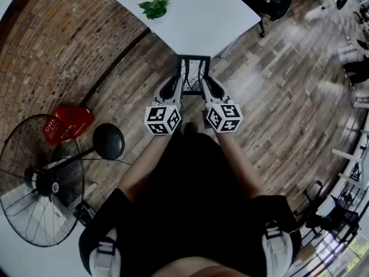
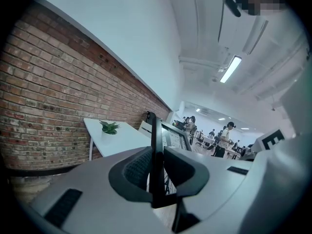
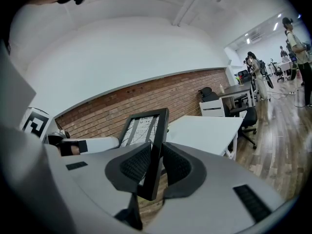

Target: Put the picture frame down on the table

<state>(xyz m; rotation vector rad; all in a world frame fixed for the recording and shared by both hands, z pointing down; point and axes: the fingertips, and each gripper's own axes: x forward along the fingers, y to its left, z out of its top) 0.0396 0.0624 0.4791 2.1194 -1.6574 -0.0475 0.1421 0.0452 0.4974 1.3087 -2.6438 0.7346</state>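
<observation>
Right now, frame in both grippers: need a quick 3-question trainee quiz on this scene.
1. Multiple choice: the left gripper and right gripper have their jaws shut on: A) opposite side edges of the picture frame; B) a mug; C) nothing.
2. True or false: the picture frame already rests on the white table.
3. Short answer: what stands on the table, toward its left end in the head view?
Key: 1 A. 2 False: both grippers hold it in the air in front of the table. 3 A small green plant.
</observation>
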